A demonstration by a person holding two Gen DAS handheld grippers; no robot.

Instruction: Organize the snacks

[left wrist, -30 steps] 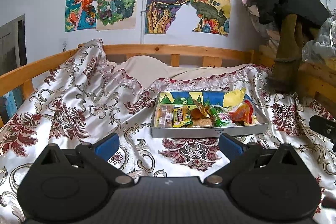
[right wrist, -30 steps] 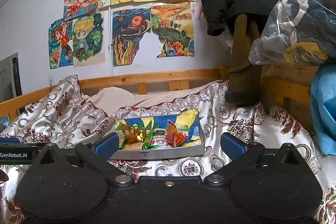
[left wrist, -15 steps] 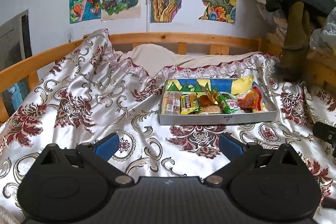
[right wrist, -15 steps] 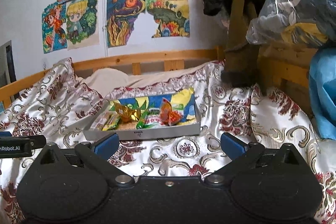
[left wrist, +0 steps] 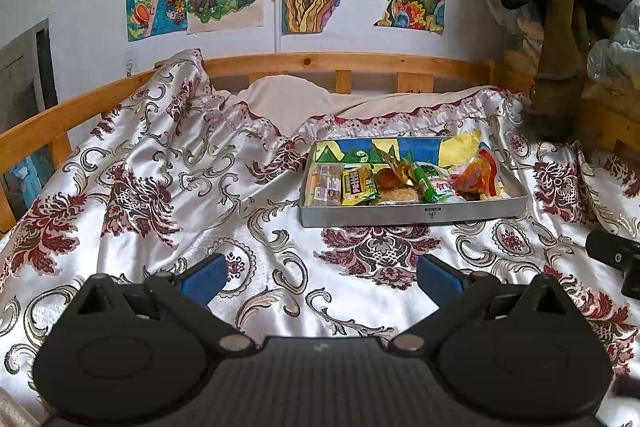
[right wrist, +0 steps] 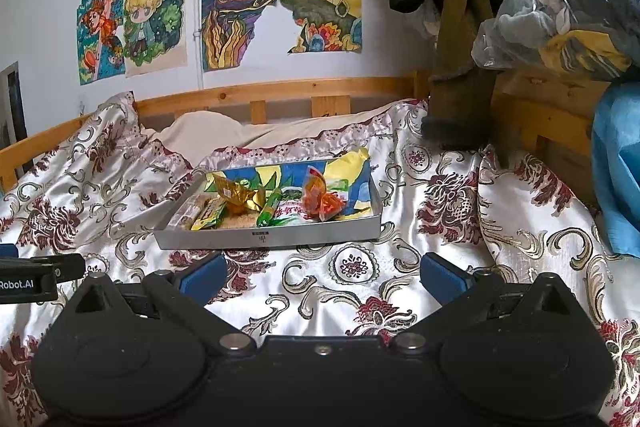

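Change: both views sit lower and nearer the bed than a second ago; the wall drawings have slid up.
Snacks: loose wrapped snacks point(left wrist: 404, 179) crowd a shallow grey tray point(left wrist: 412, 215) on the bedspread point(left wrist: 168, 195).
Left gripper point(left wrist: 320, 277): jaws apart, empty, short of the tray.
Right gripper point(right wrist: 322, 275): jaws apart, empty.
Risk: the soft quilt could let the tray tip or slide when pressed; slick wrappers may slip.
Writing: "Robot.AI" on the left gripper's side; packet print unreadable.

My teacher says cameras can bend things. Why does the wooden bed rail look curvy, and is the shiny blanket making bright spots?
Left wrist view: the fisheye lens bows the wooden bed rail, and the satin blanket shows white glare. Right wrist view: the same bend and some sheen, and the snack tray stays sharp.
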